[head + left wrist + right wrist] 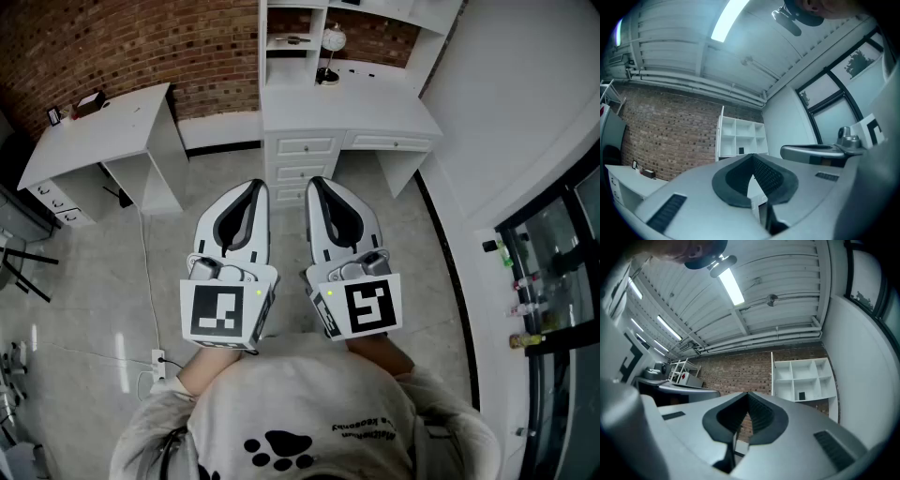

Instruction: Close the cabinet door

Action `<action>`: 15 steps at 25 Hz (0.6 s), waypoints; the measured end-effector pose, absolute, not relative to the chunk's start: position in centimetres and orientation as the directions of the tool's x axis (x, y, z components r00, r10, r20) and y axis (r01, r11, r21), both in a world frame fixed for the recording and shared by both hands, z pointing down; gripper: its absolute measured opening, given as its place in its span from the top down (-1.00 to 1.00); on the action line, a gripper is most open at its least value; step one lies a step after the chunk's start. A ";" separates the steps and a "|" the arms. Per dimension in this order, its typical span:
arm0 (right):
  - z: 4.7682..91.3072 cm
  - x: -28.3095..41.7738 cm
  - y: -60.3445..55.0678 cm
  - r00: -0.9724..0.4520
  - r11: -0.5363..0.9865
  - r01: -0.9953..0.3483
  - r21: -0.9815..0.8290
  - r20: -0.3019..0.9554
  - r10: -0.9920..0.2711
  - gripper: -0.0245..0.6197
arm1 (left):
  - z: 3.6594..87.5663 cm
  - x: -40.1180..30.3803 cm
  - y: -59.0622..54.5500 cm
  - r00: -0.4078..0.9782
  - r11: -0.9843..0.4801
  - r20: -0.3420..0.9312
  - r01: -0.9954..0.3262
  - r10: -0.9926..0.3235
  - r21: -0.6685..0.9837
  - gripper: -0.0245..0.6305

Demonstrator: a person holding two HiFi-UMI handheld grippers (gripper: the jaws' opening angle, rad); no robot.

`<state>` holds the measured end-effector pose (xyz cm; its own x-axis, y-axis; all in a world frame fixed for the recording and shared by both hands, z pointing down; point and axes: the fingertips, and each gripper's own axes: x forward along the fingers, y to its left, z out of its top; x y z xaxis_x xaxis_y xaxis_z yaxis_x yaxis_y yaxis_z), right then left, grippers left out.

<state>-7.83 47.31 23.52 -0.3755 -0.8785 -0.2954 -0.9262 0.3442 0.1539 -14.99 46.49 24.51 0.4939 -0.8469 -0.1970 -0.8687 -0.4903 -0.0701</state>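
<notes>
A: Why do the left tool [253, 187] and the right tool [317, 184] hang side by side over the floor [94, 309]?
B: I think they only wait. Both have jaws together, with nothing between, well apart from the bench [375, 117].
A: And the door?
B: Past the bench's back edge, the white panel [772, 376] at the shelf's [806, 376] left side seems to be the door, and it is open. One compartment holds a small dark thing [801, 395].

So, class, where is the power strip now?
Head view, lower left: the power strip lies on the floor, just left of the left gripper, its cable running towards the white desk.
</notes>
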 end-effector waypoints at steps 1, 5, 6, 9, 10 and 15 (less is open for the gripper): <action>23.5 -8.1 47.1 -0.375 0.344 -0.926 0.152 -0.295 -0.879 0.87 | 24.6 -15.2 46.3 0.494 -0.492 -0.189 -0.868 -0.848 -0.060 0.90; 23.7 -9.1 46.3 -0.371 0.343 -0.928 0.145 -0.295 -0.880 0.87 | 24.9 -16.1 45.5 0.500 -0.500 -0.175 -0.865 -0.848 -0.050 0.90; 23.8 -9.4 46.2 -0.370 0.342 -0.929 0.143 -0.295 -0.881 0.87 | 24.9 -16.4 45.4 0.502 -0.501 -0.174 -0.864 -0.847 -0.051 0.90; 24.0 -10.4 45.9 -0.361 0.335 -0.932 0.137 -0.295 -0.885 0.87 | 25.1 -17.5 45.0 0.506 -0.505 -0.175 -0.861 -0.845 -0.051 0.90; 24.1 -10.6 45.8 -0.356 0.331 -0.934 0.135 -0.294 -0.887 0.87 | 25.1 -17.9 44.9 0.506 -0.505 -0.174 -0.862 -0.845 -0.050 0.90; 25.3 -11.1 45.5 -0.336 0.314 -0.942 0.120 -0.275 -0.901 0.87 | 26.3 -18.6 44.3 0.518 -0.519 -0.147 -0.854 -0.843 -0.035 0.90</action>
